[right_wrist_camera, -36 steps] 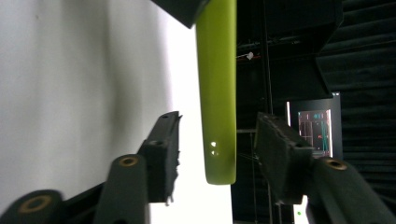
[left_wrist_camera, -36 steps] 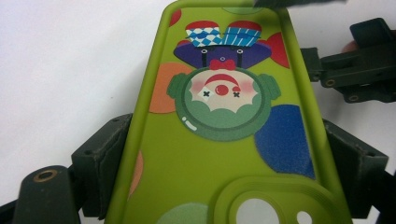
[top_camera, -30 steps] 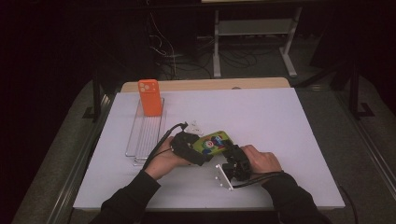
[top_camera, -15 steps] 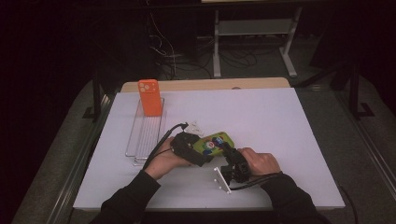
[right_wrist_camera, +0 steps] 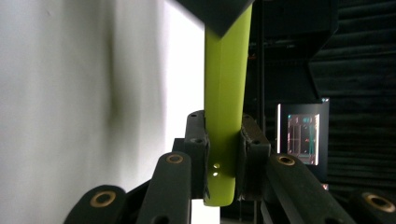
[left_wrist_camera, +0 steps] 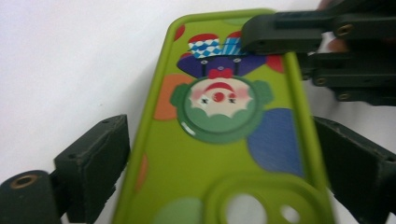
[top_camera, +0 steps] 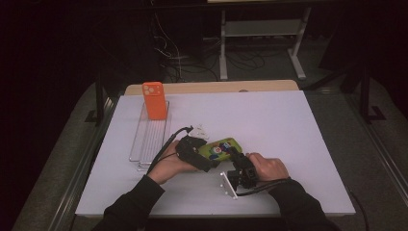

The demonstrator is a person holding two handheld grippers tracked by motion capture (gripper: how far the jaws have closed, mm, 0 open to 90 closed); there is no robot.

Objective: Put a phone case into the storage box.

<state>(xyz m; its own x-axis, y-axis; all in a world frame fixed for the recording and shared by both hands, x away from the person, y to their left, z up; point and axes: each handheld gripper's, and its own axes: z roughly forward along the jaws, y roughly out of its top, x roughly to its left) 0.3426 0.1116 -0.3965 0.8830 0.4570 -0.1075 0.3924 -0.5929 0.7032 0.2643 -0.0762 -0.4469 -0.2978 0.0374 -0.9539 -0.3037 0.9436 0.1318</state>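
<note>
Two grippers meet at six o'clock on the white worktop [top_camera: 288, 125], both at a green phone case [top_camera: 220, 147] with a clown print. At its right end the right gripper [top_camera: 235, 156] pinches the case's edge between its jaws. The left gripper [top_camera: 204, 161] has just been opening: its jaws stand spread either side of the case, one clearly off it. Farther off, at ten o'clock, a clear rack [top_camera: 150, 137] carries an orange phone case [top_camera: 155, 100] standing upright at its far end.
</note>
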